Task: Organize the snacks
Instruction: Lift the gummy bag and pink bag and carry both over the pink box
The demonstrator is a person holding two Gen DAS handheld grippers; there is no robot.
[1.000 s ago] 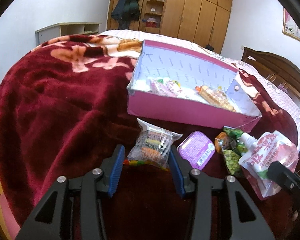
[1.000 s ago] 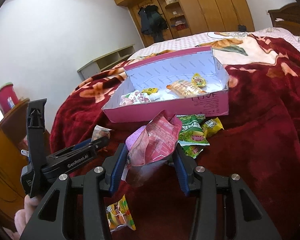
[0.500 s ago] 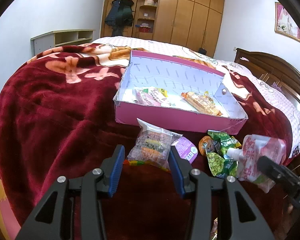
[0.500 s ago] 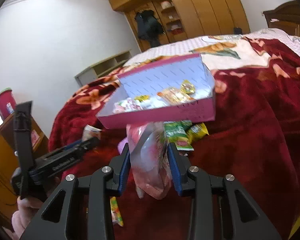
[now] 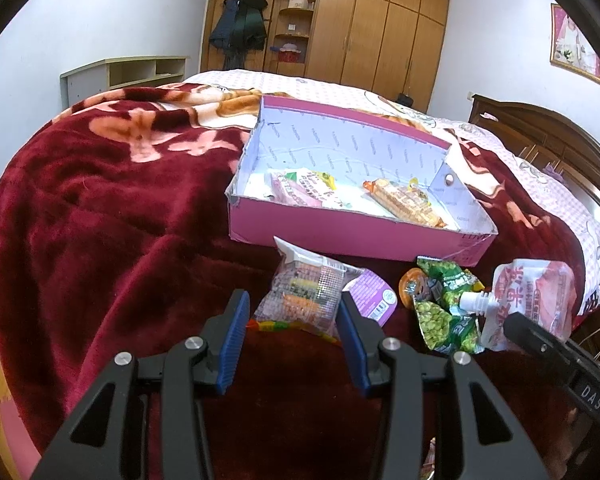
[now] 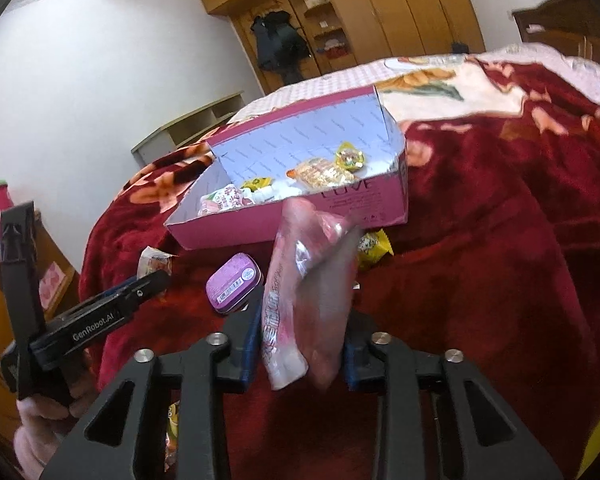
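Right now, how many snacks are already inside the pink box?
4: a pink-white packet at the left end, a small yellow-green packet beside it, a wafer pack mid-right, a yellow candy behind that. The pink box's near wall may hide more.

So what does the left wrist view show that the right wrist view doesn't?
Only the left wrist view shows the green pea packets and the clear mixed-snack bag between the open left gripper. Only the right wrist view shows the right gripper, its jaws just closed on the pink spouted pouch, lifted. Both show the pouch, pink box and purple cup.
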